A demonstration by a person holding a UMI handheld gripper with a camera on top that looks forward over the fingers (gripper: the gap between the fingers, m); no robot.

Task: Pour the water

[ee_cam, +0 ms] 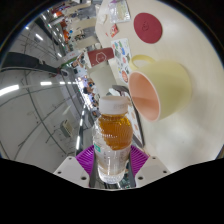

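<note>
Gripping the bottle [113, 140], the gripper [113, 160] sits closed below the yellow cup [160, 88]

no readable text, bottle [113, 140] label blank

I see a white tabletop [190, 120] w/ a yellow mug [160, 88] on it, tilted in view. Red disc [149, 27] & papers [100, 58] lie beyond.

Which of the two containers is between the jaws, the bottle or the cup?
The bottle, white-capped with amber liquid, is gripped between the jaws. The pale yellow cup with a pink inside lies beyond it, untouched.
</note>
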